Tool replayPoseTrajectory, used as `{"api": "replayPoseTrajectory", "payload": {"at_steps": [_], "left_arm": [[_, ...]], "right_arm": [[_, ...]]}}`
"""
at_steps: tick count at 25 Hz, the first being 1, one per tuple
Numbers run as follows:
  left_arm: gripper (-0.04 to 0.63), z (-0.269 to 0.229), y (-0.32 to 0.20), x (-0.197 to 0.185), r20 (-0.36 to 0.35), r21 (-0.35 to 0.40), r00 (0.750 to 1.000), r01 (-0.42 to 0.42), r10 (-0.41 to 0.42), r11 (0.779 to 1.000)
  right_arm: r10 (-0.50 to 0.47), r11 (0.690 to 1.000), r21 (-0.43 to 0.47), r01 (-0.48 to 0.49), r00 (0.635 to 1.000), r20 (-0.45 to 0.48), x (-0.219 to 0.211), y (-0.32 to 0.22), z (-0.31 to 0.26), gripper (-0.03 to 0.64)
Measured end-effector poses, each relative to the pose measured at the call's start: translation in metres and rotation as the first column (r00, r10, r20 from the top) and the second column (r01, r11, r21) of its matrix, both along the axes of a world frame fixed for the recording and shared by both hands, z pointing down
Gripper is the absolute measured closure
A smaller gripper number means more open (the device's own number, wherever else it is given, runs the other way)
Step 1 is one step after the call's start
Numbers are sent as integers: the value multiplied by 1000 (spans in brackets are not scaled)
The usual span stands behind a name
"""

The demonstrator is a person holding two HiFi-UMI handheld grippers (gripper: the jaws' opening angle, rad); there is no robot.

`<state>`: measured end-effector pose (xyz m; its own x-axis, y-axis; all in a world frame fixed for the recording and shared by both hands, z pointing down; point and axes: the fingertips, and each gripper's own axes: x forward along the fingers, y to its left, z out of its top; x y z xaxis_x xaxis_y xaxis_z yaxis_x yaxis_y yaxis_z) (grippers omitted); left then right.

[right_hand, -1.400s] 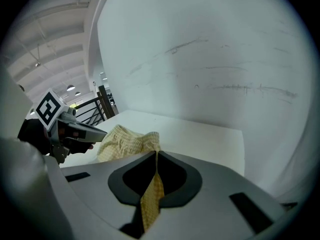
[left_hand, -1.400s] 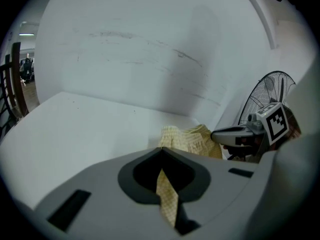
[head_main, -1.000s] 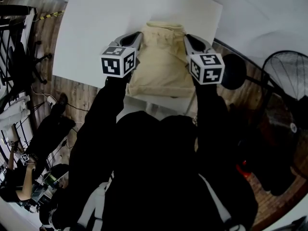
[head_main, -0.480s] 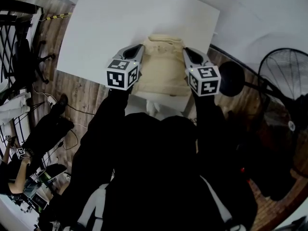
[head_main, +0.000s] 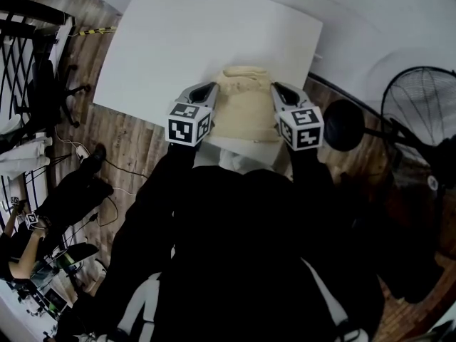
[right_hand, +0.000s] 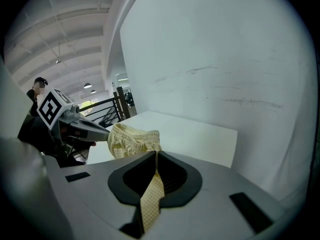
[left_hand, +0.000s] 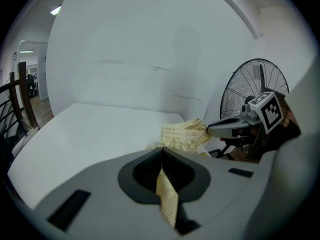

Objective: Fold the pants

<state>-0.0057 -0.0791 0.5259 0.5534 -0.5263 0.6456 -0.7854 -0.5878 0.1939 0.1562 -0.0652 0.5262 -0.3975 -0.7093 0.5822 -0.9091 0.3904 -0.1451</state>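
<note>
The left gripper (head_main: 211, 87) is clamped on the nine o'clock edge of the pale yellow pants (head_main: 244, 109), which are bunched at the white table's (head_main: 185, 41) six o'clock edge. The right gripper (head_main: 276, 88) is clamped on their three o'clock edge.

arms extended side by side, left gripper (head_main: 211, 87) and right gripper (head_main: 275, 88) each with jaws clamped on pants (head_main: 244, 107).

Pale yellow checked pants (head_main: 244, 109), bunched at the table's (head_main: 178, 41) near edge, between left tool (head_main: 211, 86) and right tool (head_main: 275, 87)
</note>
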Motion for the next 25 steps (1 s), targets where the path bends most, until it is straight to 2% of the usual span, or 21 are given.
{"api": "replayPoseTrajectory", "payload": {"at_steps": [8,13,21,25], "left_arm": [[588,9,28,-9,17,16,1000,22,-23,1000],[588,23,48,-12,57,28,998,16,-17,999],[588,47,69,-19,104,25,995,5,-8,1000],[588,59,81,-17,130,10,991,-13,11,1000]], "right_arm": [[-63,998,11,63,997,-35,-12,26,4,601],[-78,997,-1,78,996,-33,-17,44,16,601],[-103,994,-39,101,994,-44,-25,69,37,601],[-107,990,-91,104,994,-36,-28,84,44,601]]}}
